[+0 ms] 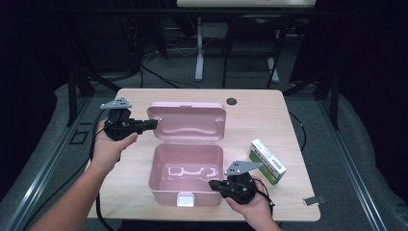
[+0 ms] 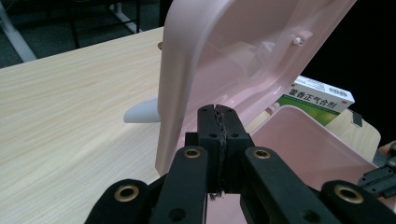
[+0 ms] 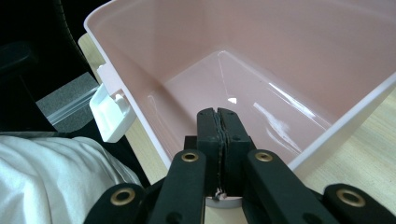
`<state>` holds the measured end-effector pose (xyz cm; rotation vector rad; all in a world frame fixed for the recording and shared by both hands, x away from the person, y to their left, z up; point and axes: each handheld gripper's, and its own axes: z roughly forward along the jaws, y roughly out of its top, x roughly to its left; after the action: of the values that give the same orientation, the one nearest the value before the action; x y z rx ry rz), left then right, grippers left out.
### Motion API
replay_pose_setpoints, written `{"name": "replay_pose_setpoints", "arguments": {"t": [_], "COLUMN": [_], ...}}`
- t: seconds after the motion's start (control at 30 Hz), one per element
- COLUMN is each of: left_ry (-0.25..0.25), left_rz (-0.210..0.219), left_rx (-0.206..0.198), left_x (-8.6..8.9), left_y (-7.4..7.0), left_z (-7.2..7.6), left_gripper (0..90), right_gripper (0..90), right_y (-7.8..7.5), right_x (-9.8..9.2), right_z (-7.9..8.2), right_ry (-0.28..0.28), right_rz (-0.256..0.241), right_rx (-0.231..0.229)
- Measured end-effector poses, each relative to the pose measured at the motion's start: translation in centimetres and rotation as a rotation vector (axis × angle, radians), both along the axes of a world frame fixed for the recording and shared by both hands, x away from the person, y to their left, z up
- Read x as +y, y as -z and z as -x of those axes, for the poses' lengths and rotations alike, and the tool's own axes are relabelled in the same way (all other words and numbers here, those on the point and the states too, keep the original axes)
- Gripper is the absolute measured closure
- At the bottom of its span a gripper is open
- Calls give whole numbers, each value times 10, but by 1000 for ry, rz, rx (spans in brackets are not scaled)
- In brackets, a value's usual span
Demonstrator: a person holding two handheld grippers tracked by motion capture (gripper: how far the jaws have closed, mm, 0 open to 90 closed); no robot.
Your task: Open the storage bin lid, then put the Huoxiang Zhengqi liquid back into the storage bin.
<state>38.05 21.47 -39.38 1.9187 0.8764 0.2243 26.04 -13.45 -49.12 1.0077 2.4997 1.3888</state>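
Now the left gripper (image 1: 153, 124), clenched, touches the open lid (image 1: 186, 121) at its nine o'clock edge. Right gripper (image 1: 211, 183), clenched too, holds nothing beside the pink box (image 1: 185, 191) at five o'clock.

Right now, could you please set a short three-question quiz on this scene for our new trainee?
1. True or false: the pink box stands with its lid open.
2. Which lies to the right of the box: A) a green and white carton, B) a mug, C) a pair of scissors?
3. How do the jaws of the left gripper and the right gripper stand?

Key
1. True.
2. A, the carton.
3. Both pairs are closed, with nothing between them.
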Motion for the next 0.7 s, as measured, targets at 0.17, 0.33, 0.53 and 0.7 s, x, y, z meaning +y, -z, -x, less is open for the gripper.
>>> {"name": "replay_pose_setpoints", "arguments": {"t": [0.17, 0.33, 0.53, 0.7], "left_ry": [-9, -14, -18, -27], "left_rz": [-3, -6, -12, -10], "left_rx": [2, 7, 18, 35], "left_x": [-1, -2, -3, -1], "left_y": [2, 4, 7, 13], "left_z": [-3, -6, -8, -10], "left_gripper": [900, 900, 900, 900], "right_gripper": [886, 886, 889, 890], "right_y": [0, 1, 1, 1], "right_x": [0, 0, -1, -1], "right_z": [0, 0, 0, 1], "right_ry": [2, 3, 3, 5], "right_rz": [-9, -12, -15, -18], "right_rx": [1, 0, 0, -3]}}
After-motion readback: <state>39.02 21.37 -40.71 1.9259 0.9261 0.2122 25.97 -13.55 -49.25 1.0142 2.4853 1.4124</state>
